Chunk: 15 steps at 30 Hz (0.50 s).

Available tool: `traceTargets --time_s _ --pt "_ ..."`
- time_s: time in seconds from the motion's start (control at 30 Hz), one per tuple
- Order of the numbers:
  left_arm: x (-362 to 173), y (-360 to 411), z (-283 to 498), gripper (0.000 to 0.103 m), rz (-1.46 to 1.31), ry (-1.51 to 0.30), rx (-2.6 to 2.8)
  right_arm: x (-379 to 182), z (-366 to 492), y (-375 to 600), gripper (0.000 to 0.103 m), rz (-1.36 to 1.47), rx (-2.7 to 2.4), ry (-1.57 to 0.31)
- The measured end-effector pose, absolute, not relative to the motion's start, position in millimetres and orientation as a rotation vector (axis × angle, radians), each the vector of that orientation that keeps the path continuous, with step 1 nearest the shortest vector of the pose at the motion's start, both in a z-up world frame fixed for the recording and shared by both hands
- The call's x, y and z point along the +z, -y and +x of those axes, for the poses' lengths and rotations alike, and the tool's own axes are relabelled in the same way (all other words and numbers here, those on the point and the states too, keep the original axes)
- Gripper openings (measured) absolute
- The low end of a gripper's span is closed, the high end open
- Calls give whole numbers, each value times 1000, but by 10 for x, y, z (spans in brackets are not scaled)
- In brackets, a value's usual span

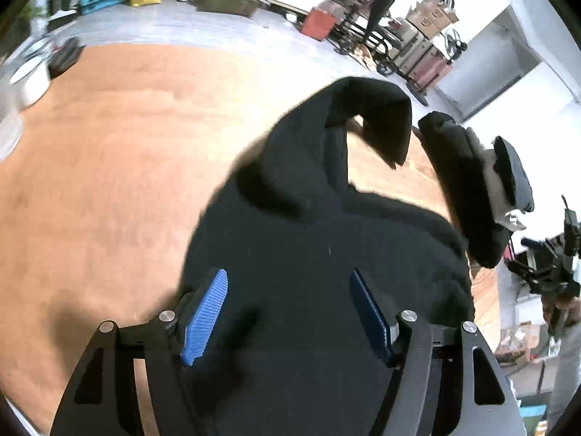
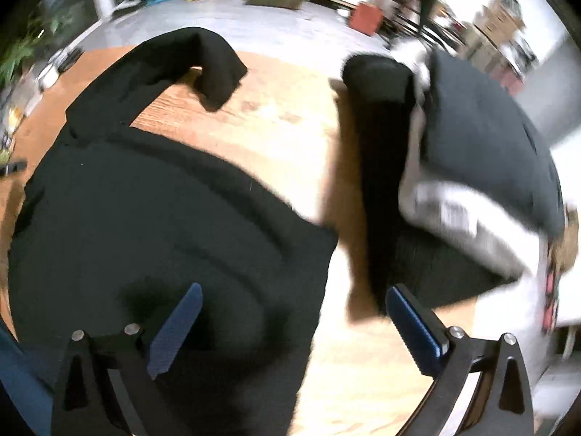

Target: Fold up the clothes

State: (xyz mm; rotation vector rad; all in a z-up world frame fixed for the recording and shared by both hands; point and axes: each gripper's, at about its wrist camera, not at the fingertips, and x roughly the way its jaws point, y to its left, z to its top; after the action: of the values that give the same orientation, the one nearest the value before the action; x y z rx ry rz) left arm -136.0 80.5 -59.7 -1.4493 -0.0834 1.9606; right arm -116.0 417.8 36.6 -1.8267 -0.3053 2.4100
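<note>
Presently, a black garment (image 1: 326,247) lies on the wooden tabletop (image 1: 109,167), one sleeve (image 2: 203,61) bent toward the far edge. The left gripper (image 1: 288,312) hangs above it, blue pads (image 1: 205,316) standing wide with nothing between them. The right gripper (image 2: 294,327) also stands wide and empty, over the garment's near right edge. A stack of folded clothes (image 2: 483,138) sits by the tabletop's right edge, dark piece uppermost. Print on a white item in the stack is too blurred to read; box lettering in the background likewise.
</note>
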Motion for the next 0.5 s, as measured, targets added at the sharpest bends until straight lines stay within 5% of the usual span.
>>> traceTargets --time_s 0.1,0.13,0.17,0.5 --pt "-622 -755 -1573 71 -1407 158 1956 315 -1462 -4227 71 -1790 2296 464" --pt "-630 -739 -1644 71 -1393 182 1954 261 -1552 -4326 47 -1822 2274 421" --pt "-646 -721 -1702 71 -1379 201 1952 205 -1637 -4418 37 -1853 2252 381" --pt "-945 -689 -1994 71 -1383 169 2033 -579 -1975 -4641 36 -2000 2031 377"
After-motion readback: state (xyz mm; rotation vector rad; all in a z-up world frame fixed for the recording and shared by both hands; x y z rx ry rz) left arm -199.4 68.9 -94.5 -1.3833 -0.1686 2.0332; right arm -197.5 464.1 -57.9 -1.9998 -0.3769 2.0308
